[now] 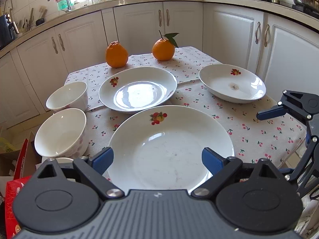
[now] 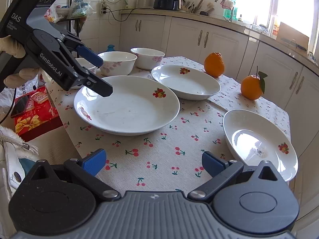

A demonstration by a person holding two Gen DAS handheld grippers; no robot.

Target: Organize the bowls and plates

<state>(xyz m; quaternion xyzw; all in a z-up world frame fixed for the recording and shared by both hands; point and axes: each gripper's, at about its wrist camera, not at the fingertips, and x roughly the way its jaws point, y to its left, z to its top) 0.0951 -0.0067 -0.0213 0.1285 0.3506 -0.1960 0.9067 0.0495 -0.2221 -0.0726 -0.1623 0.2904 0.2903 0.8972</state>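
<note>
- Your left tool (image 1: 157,159) is spread wide, holding nothing; its blue pads (image 1: 103,160) hang over the near rim of the nearest white ceramic plate with a fruit print (image 1: 171,145), one pad each side; whether they touch it, cannot tell
- From the right wrist view the left tool (image 2: 99,75) tilts down over that same plate (image 2: 127,105); your gloved hand (image 2: 14,75) grips its handle
- Your right tool (image 2: 153,163) is also spread wide and empty, over the cherry-print cloth on the worktop (image 2: 159,149), near the right-hand white plate with a stained centre (image 2: 259,143)
- Second white fruit-print plate (image 1: 137,88) sits behind the nearest one, rims close; the stained plate (image 1: 232,82) lies well apart to the right
- Two white ceramic bowls with pink flower print (image 1: 61,133) stand left of the plates, just beside each other; a third bowl (image 2: 83,63) shows partly behind the left tool
- Two oranges at the far edge of the cloth: bumpy-topped orange (image 1: 116,54); orange with green leaf (image 1: 163,48)
- Red gift box (image 2: 35,115) sits low beside the worktop
</note>
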